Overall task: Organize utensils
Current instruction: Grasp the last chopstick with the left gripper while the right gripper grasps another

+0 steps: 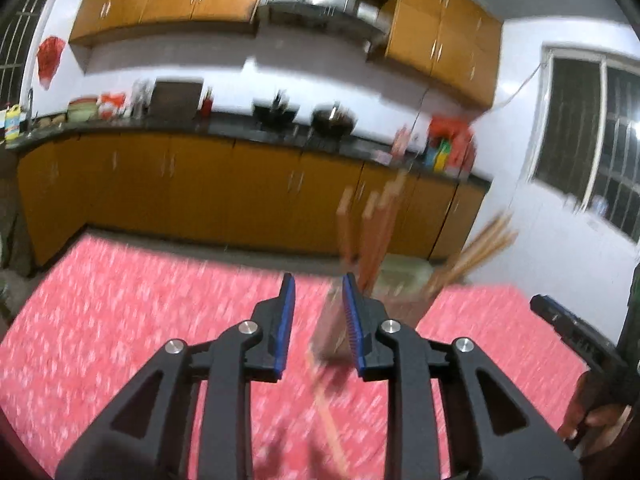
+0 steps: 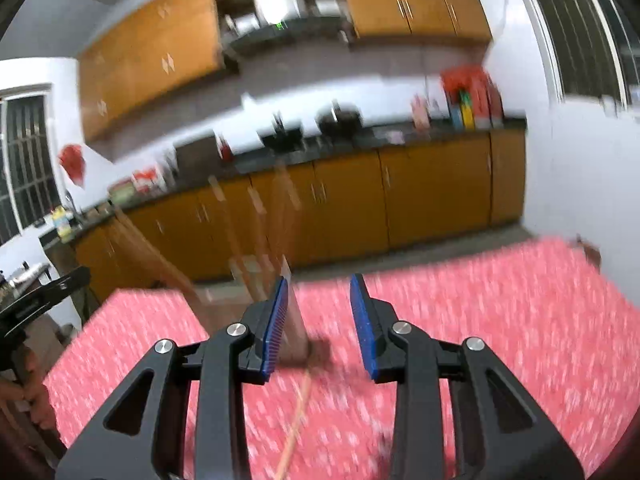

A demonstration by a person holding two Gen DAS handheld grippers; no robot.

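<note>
Two claws: I run the left claw (image 1: 319,286) and the right claw (image 2: 319,286); both views are smeared by motion.
Left claw state: pads apart, nothing pressed between them; a narrow gap.
Right claw state: pads apart, a slightly wider gap, nothing clamped.
Surface: a pink patterned cloth (image 1: 120,320) covers it; the kitchen cabinets (image 1: 200,192) lie beyond.
Holder: a brownish utensil holder (image 1: 396,304) stands on the surface near its far edge, just ahead of the left claw; in the right view it shows left of centre (image 2: 224,304).
Standing chopsticks: several wooden sticks (image 1: 380,220) rise from the holder, some upright, one bundle leaning right.
Loose chopstick: one pale stick (image 1: 330,420) lies on the cloth below the left claw; the right view shows it too (image 2: 296,420).
Handling, my judgement: light, stiff, thin, smooth wood; likely to roll or pivot in the pads.
Grip point, my judgement: take it near mid-length, pads across the shaft, so it stays balanced.
Risk, my judgement: a low approach could snag the cloth or knock the holder.
Other detail: blur hides the stick's ends.
</note>
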